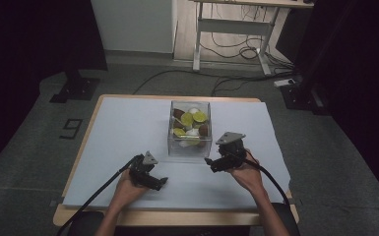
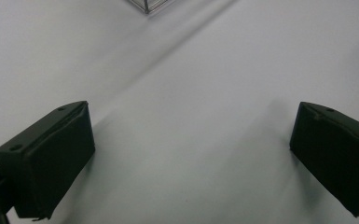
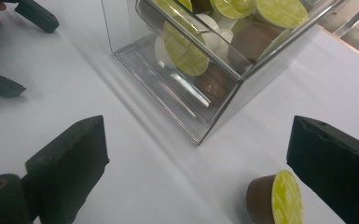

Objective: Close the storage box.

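Right gripper view: one coffee capsule [image 3: 275,198] is already laid on the table [image 3: 121,186], right gripper [image 3: 196,172] jaws wide, empty; plenty are left in the clear box [image 3: 186,112].

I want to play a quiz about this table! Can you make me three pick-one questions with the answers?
1. Where does the loose pod lie?
A. on the white sheet, beside the right tongs' jaw
B. inside the clear box
C. on the floor

2. What colour is the loose pod's lid?
A. red
B. yellow-green
C. blue

3. How do the right tongs stand?
A. shut on a pod
B. shut on the box
C. open, nothing pressed between the jaws

Answers:
1 A: in the right gripper view the pod lies on its side on the white sheet, outside the clear box.
2 B: its round lid shows yellow-green over a brown cup.
3 C: the two black jaws stand wide apart with bare sheet between them.
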